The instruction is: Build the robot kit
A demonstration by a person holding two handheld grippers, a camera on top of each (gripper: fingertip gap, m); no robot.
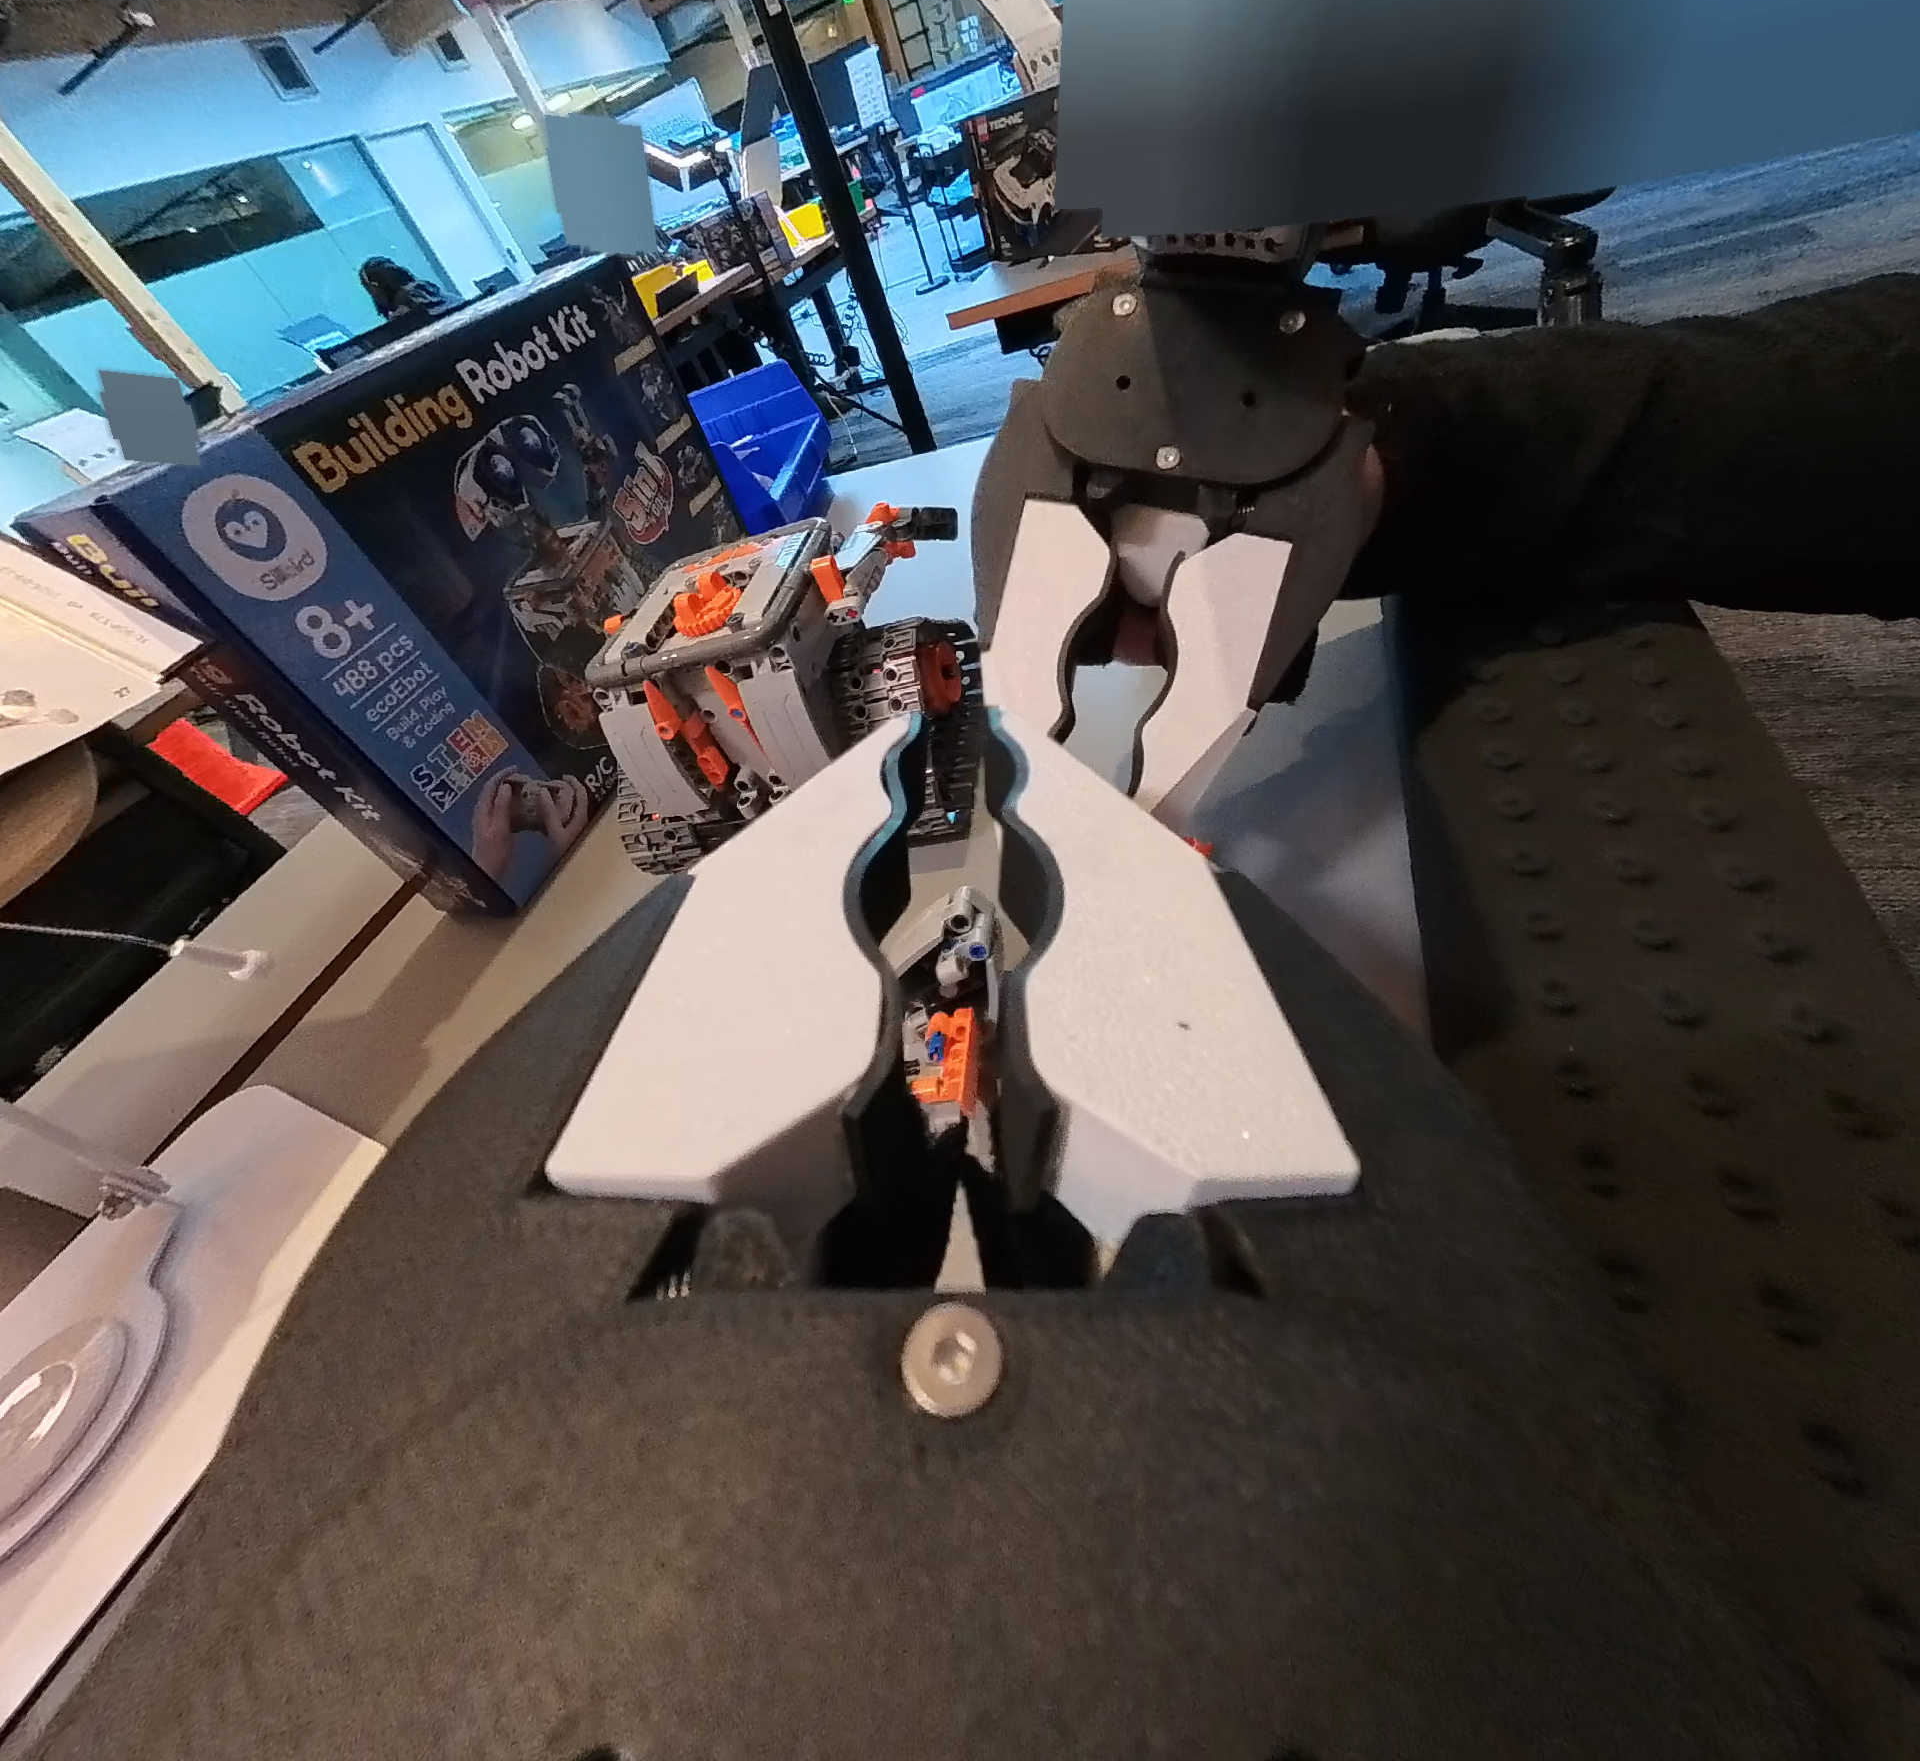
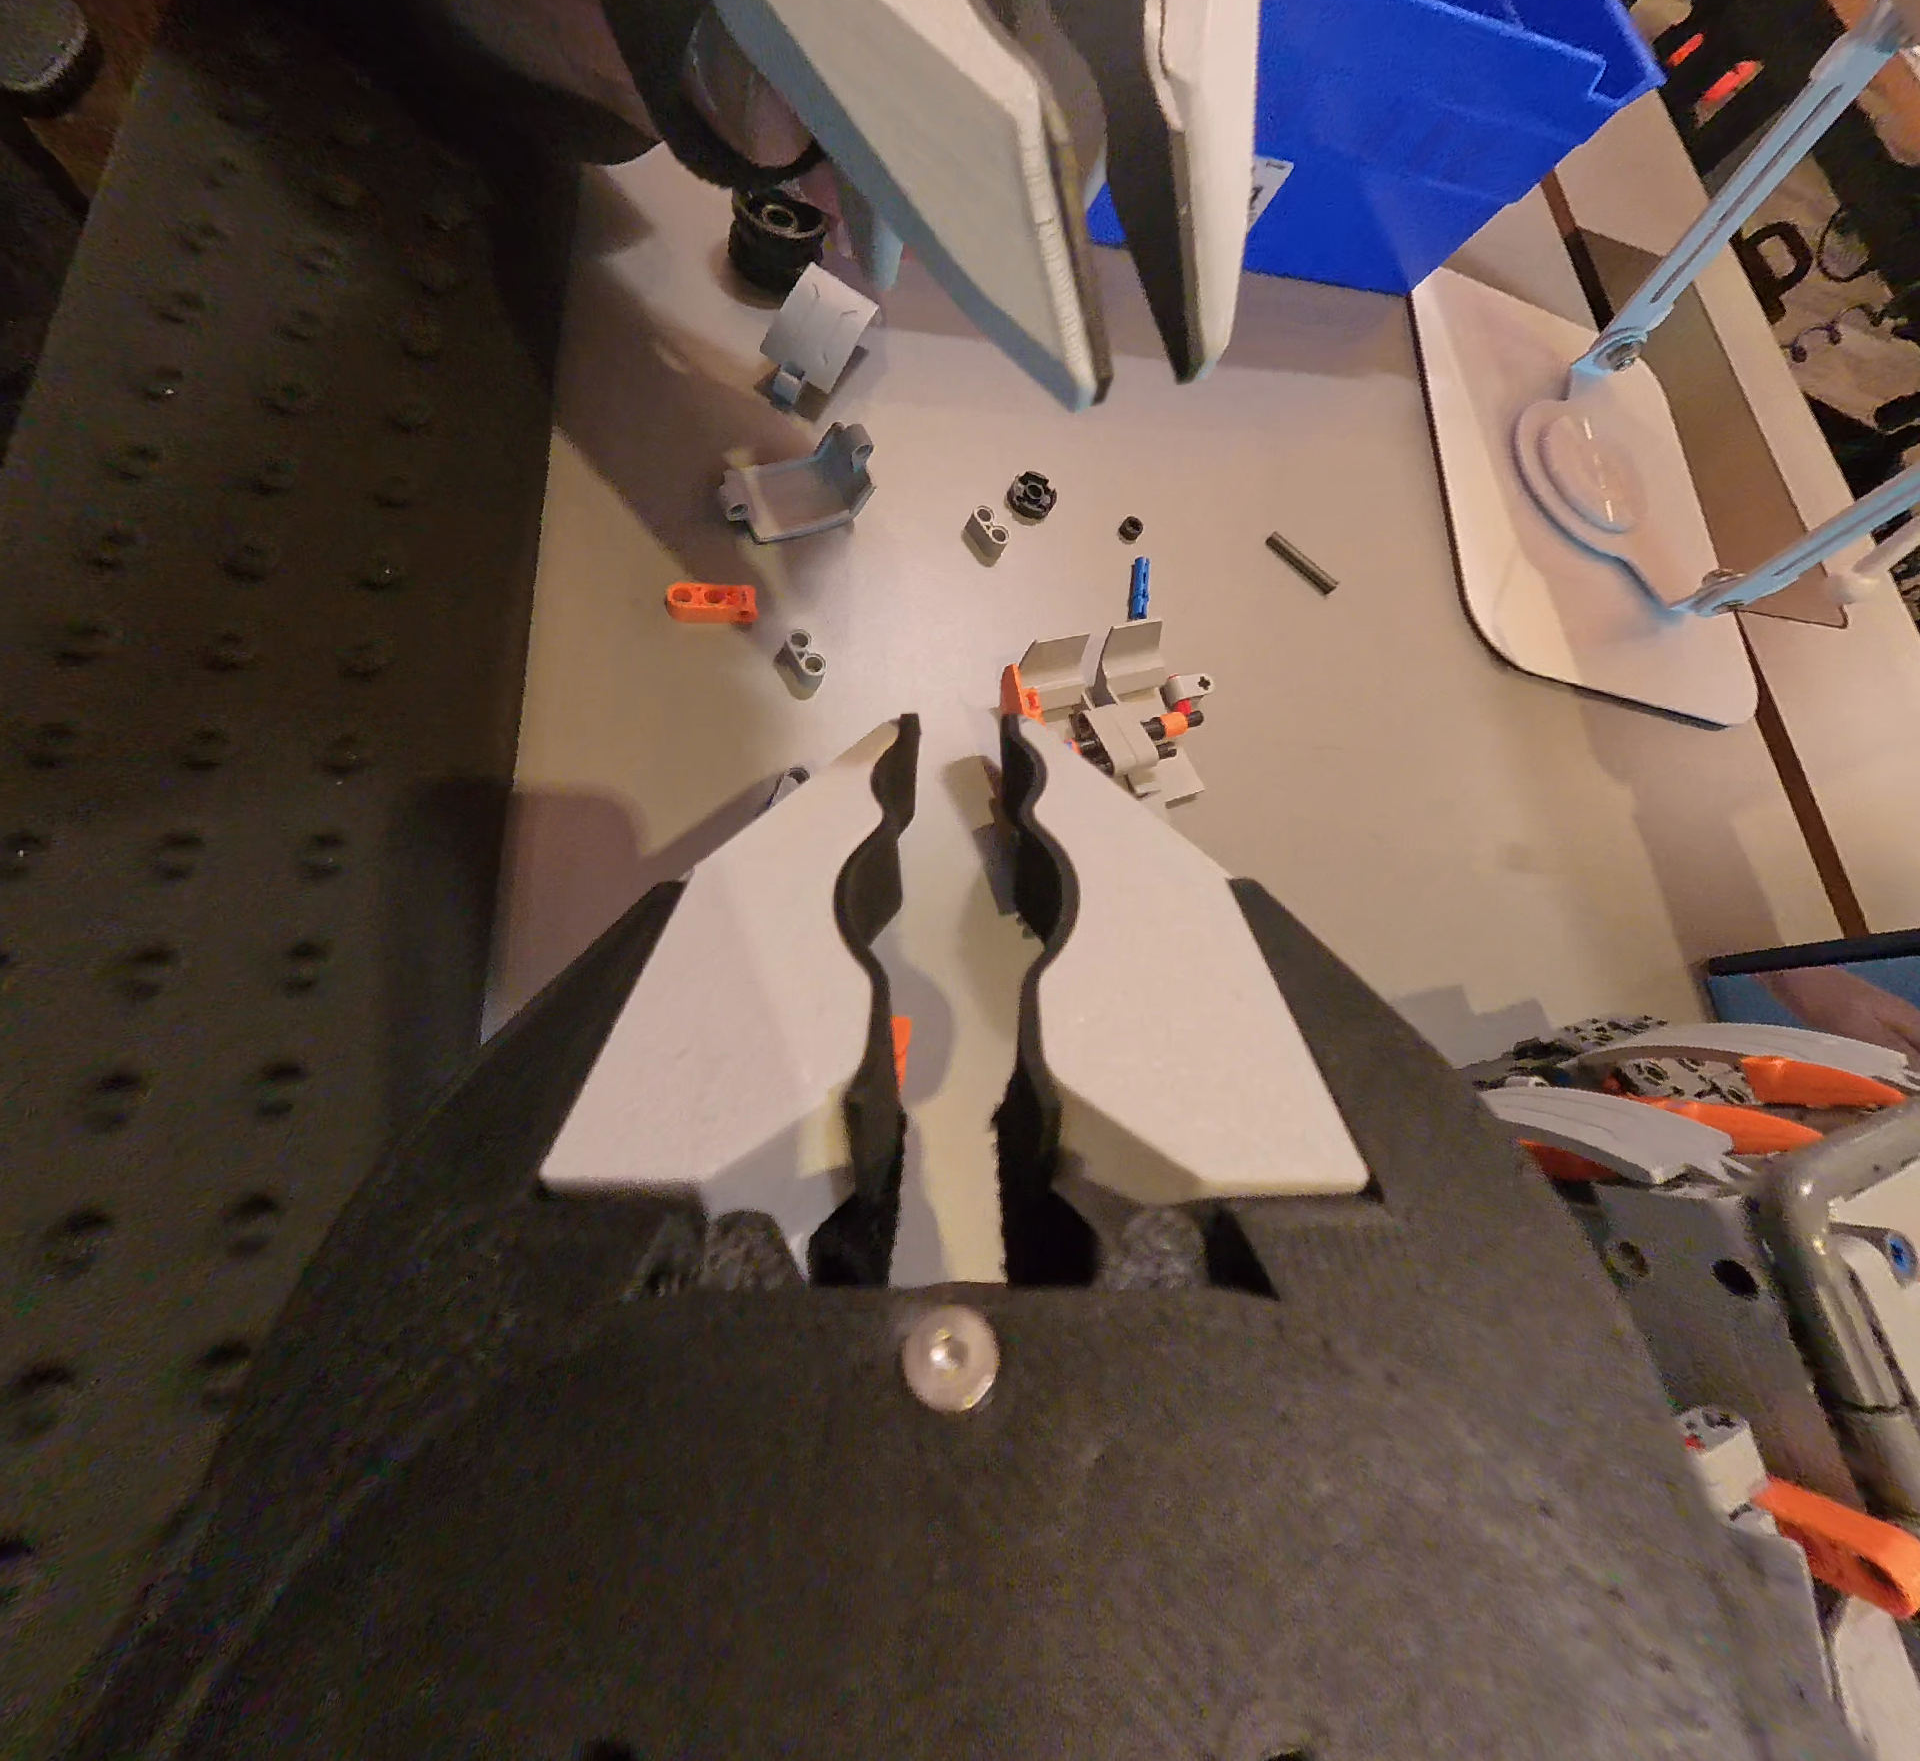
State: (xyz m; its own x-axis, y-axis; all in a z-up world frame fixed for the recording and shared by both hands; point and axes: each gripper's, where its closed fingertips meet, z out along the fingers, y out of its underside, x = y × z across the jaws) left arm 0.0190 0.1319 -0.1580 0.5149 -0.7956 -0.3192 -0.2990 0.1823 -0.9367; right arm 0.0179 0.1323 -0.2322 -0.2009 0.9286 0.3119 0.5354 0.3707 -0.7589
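the right claw (image 2: 961,735), jaws slightly apart and empty, hangs over the bench (image 2: 1351,828) with the small grey-and-orange brick assembly (image 2: 1117,724) just beside its tip at 1 o'clock, while the left claw (image 2: 1132,376), nearly closed and empty, hovers at 12 o'clock.

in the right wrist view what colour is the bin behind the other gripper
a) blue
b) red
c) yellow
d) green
a: the open-fronted bin on the table behind the left gripper is bright blue; it also shows blue behind the partly built model in the left wrist view.
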